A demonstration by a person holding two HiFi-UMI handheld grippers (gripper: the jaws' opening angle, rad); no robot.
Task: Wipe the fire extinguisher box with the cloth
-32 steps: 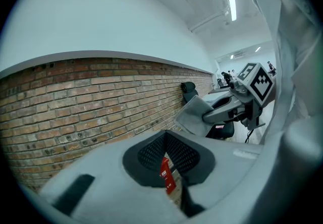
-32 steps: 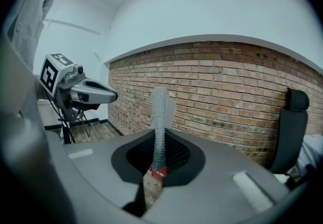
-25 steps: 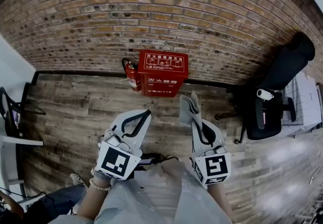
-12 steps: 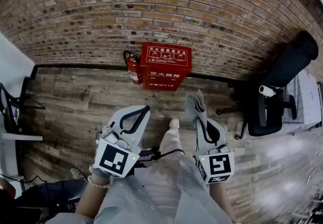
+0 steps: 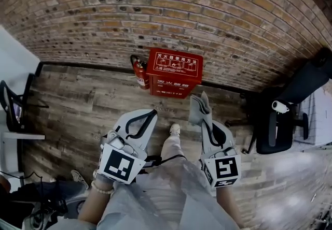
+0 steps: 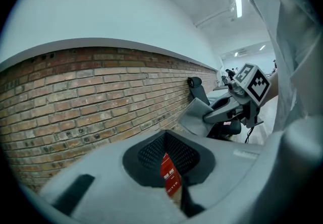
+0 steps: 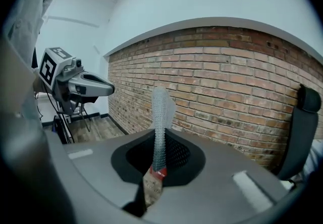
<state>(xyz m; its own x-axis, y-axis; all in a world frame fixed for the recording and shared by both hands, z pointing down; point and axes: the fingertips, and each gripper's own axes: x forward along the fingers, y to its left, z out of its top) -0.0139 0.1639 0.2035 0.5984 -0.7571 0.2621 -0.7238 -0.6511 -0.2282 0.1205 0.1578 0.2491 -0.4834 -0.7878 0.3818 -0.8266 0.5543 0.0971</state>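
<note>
The red fire extinguisher box (image 5: 174, 72) stands on the wood floor against the brick wall, with a red extinguisher (image 5: 140, 72) at its left side. My right gripper (image 5: 199, 109) is shut on a grey cloth (image 5: 198, 107), held upright short of the box. In the right gripper view the cloth (image 7: 160, 112) sticks up from between the jaws. My left gripper (image 5: 147, 116) is level with it to the left, shut and holding nothing. Through its narrow slit in the left gripper view a strip of the red box (image 6: 169, 175) shows.
A black office chair (image 5: 290, 102) stands at the right by the wall. At the far left are a dark chair frame (image 5: 13, 110) and a white desk edge (image 5: 21, 135). My own shoe (image 5: 175, 129) is on the floor between the grippers. Another person's legs (image 5: 46, 198) are at lower left.
I have stepped forward: my leg and shoe came into view between the grippers, and the box and wall shifted slightly in the head view. Both grippers keep their hold and spacing.
</note>
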